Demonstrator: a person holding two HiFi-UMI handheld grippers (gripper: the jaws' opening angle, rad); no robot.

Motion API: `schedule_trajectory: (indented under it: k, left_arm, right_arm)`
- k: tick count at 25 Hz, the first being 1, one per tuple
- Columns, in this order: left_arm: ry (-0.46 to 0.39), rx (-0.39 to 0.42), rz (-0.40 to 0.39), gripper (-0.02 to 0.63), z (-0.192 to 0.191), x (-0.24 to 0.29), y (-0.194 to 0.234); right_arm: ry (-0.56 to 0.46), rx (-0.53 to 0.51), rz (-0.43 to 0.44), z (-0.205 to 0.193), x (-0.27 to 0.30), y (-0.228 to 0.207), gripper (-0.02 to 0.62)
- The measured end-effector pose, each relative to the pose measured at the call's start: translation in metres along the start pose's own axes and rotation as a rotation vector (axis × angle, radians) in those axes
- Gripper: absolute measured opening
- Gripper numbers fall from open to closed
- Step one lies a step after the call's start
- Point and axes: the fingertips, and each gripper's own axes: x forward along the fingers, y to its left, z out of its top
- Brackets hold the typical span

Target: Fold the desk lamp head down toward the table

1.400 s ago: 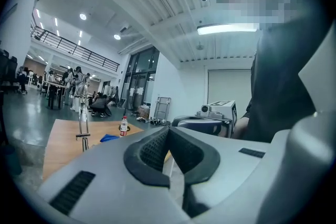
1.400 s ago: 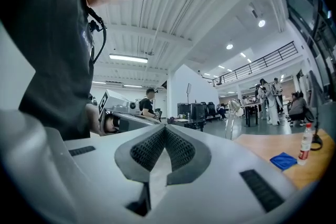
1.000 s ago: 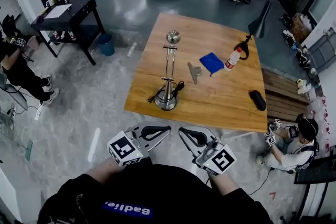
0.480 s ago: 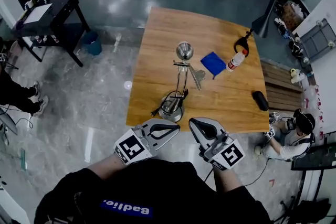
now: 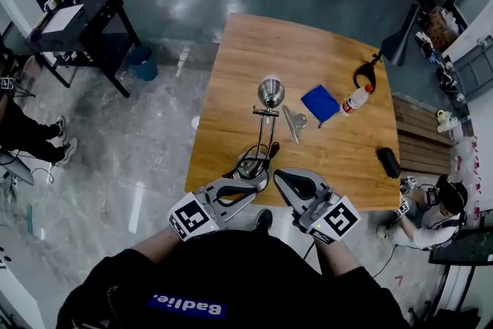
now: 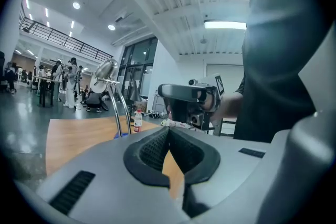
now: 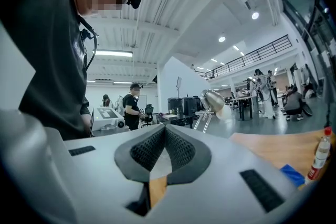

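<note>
- Left gripper (image 5: 245,195): jaws pressed together, gripping nothing. The chrome desk lamp (image 5: 251,164) with a round base stands upright just ahead of its tips, on the square wooden table (image 5: 339,158).
- Right gripper (image 5: 283,179): jaws likewise closed and empty, with the lamp's base just to its left.
- Lamp head (image 5: 270,92): raised, beyond both grippers.

Silver desk lamp (image 5: 270,92), blue cloth (image 5: 320,102), brown wood-grain table (image 5: 254,50), black case (image 5: 387,162)
</note>
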Motion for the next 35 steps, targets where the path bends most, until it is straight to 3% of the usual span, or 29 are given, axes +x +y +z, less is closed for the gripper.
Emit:
schedule_trajectory:
  k: [6, 11, 15, 20, 35]
  left_arm:
    - [0.030, -0.039, 0.100, 0.009, -0.025, 0.010, 0.032]
    - [0.076, -0.070, 0.169, 0.012, -0.052, 0.013, 0.048]
    - [0.096, -0.095, 0.204, 0.108, -0.071, 0.019, 0.062]
    - [0.094, -0.113, 0.208, 0.154, -0.087, 0.035, 0.075]
    - [0.127, -0.068, 0.141, 0.161, -0.106, 0.086, 0.099]
  right_arm:
    - [0.013, 0.049, 0.055, -0.005, 0.010, -0.031, 0.006]
    - [0.047, 0.156, 0.090, -0.009, 0.018, -0.052, 0.020]
    - [0.104, 0.221, 0.119, -0.018, 0.029, -0.063, 0.090]
    - [0.152, 0.290, 0.113, -0.029, 0.039, -0.077, 0.097]
    - [0.212, 0.438, 0.220, -0.029, 0.065, -0.083, 0.094]
